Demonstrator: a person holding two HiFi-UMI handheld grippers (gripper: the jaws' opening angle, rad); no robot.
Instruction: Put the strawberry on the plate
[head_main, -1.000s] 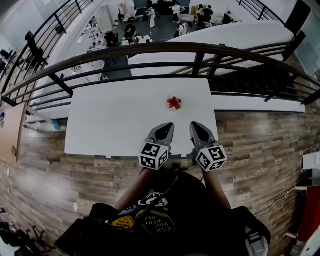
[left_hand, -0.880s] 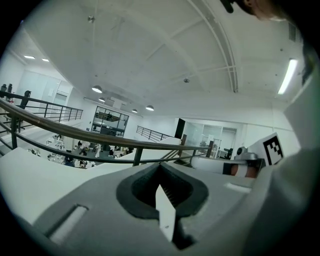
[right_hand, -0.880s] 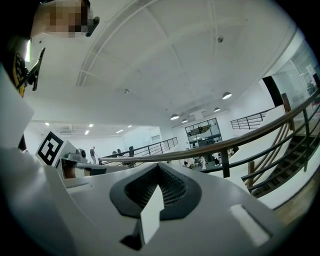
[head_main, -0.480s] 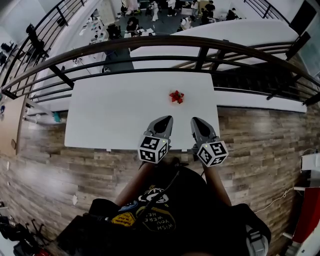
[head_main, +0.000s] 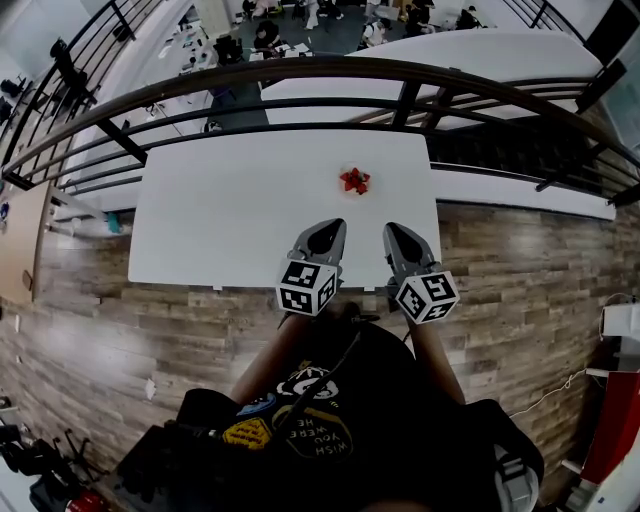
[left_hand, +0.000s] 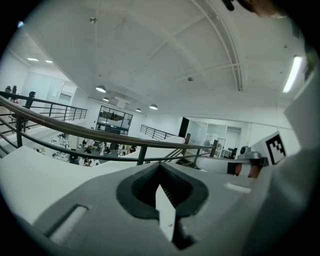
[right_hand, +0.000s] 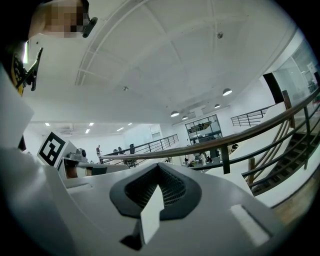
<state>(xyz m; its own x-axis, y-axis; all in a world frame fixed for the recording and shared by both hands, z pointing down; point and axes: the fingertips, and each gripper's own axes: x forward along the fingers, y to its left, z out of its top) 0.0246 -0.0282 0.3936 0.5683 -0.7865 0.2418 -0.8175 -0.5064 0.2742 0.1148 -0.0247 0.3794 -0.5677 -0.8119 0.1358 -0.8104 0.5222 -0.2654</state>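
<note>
Strawberry toward the far right of the table — both grippers closed and empty at the near edge.

The strawberry (head_main: 353, 181) lies alone on the white table (head_main: 220, 220), right of centre and toward the far edge, well apart from both grippers. No plate can be made out. A white one would vanish against this tabletop, so the scene fits either a berry waiting to be fetched or one already resting on a pale plate — I cannot tell which. The left gripper (head_main: 323, 228) and right gripper (head_main: 400, 229) sit side by side over the near edge, pointing toward the far side, nearly level and tipped slightly down. Each gripper's own view shows its jaws pressed together with nothing between them.
</note>
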